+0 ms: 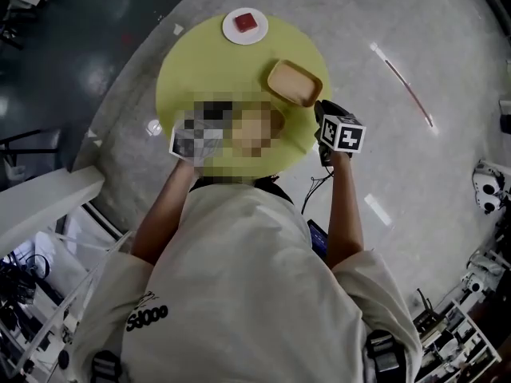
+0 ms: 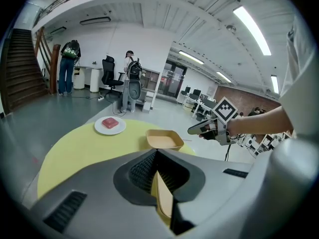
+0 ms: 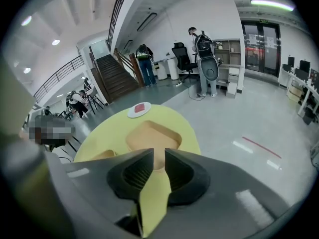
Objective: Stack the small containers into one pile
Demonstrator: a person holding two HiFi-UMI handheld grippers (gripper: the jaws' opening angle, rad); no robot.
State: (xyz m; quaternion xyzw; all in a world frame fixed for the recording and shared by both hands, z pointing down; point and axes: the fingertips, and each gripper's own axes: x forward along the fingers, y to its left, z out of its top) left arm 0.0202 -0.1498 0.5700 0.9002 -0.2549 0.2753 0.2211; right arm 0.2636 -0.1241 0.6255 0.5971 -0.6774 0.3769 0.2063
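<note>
A tan rectangular small container (image 1: 294, 82) (image 2: 163, 139) (image 3: 152, 137) sits on the round yellow table (image 1: 200, 62). My right gripper (image 1: 322, 112) (image 3: 158, 157) hovers just at its near right edge, jaws open, with only the table showing through the gap. In the left gripper view my left gripper (image 2: 155, 157) is shut on the thin rim of a second tan container (image 2: 163, 203), held edge-on. In the head view a mosaic patch hides that gripper and most of what it holds. The right gripper (image 2: 200, 129) also shows from the left gripper view.
A white plate (image 1: 244, 26) with a red block stands at the table's far side. Around the table is grey floor with a red line (image 1: 409, 86). People, office chairs and a staircase stand far off.
</note>
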